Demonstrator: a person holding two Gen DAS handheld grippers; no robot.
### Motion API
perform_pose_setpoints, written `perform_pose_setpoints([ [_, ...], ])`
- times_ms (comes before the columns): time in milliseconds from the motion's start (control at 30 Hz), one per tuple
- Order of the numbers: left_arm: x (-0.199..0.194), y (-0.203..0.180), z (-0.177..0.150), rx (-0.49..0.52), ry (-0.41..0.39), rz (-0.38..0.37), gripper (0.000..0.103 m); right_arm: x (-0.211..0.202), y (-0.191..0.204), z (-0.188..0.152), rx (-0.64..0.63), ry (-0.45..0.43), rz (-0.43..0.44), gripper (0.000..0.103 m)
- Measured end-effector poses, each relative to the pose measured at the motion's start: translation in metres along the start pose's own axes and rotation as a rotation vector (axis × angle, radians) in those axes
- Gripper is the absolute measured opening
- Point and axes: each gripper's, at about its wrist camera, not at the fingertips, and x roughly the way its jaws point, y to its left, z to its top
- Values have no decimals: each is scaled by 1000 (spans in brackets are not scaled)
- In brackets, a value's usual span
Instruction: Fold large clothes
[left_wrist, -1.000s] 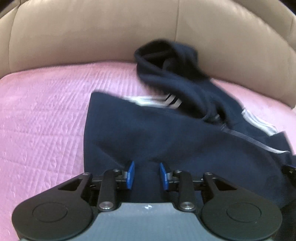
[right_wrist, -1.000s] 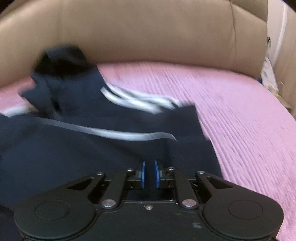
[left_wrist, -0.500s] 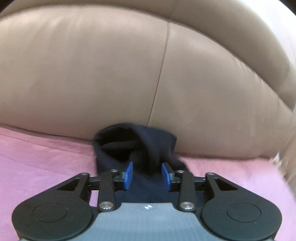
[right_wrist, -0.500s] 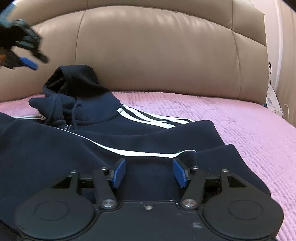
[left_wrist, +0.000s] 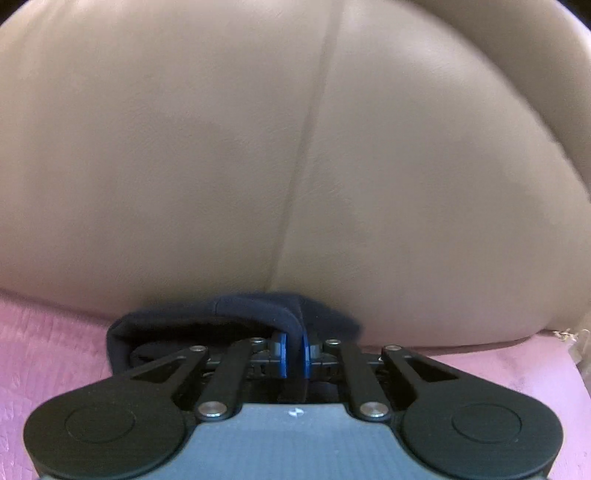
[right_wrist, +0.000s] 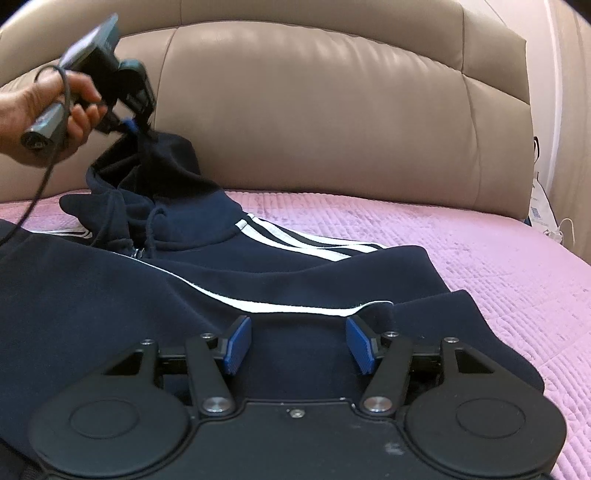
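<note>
left hand-held gripper (left_wrist: 294, 349): clamped on hoodie (right_wrist: 184, 280) hood | right hand-held gripper (right_wrist: 299, 345): spread wide, empty, over hoodie

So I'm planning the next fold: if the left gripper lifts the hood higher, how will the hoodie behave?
Probably floppy: the hood already drapes in a peak from the left gripper. The hoodie looks thick, so its body likely drags behind. It may pull the pink quilted cover rather than slide.

No text, brand or number can be read. A white bag (right_wrist: 540, 206) at the far right, beyond the right tool (right_wrist: 299, 341), bears blue print too small to make out.
</note>
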Motion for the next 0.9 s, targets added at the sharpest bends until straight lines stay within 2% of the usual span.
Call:
perform_pose_setpoints([
  [100, -41, -20, -9, 20, -54, -74, 8, 0, 1, 0, 0, 1, 0, 70],
  [233, -117, -51, -31, 58, -138, -171, 8, 1, 3, 3, -7, 12, -5, 71],
  [367, -191, -86, -59, 78, -196, -247, 8, 3, 1, 15, -6, 75, 13, 71],
  [400, -205, -94, -66, 81, -203, -258, 8, 3, -1, 23, -6, 110, 30, 71],
  [433, -219, -101, -72, 90, -211, -268, 8, -3, -5, 35, 5, 166, 80, 71],
  [467, -233, -110, -79, 108, -219, -278, 8, -17, -13, 49, 54, 184, 162, 71],
  [500, -243, -117, -85, 125, -224, -290, 8, -38, -22, 61, 104, 152, 230, 73],
  [533, -251, -124, -92, 137, -229, -305, 8, -65, -28, 75, 135, 88, 269, 80],
  [600, -271, -135, -101, 158, -237, -347, 8, -111, -34, 102, 147, -43, 317, 82],
  [700, -296, -146, -114, 174, -223, -402, 8, -143, -35, 133, 133, -148, 392, 82],
  [800, -328, -147, -140, 231, -188, -443, 9, -156, -42, 146, 152, -225, 393, 82],
  [833, -336, -143, -148, 241, -160, -461, 14, -157, -45, 145, 151, -217, 409, 76],
  [867, -343, -136, -158, 244, -121, -473, 19, -158, -48, 139, 154, -203, 437, 65],
  [900, -350, -128, -170, 239, -84, -484, 19, -160, -52, 131, 153, -182, 444, 34],
])
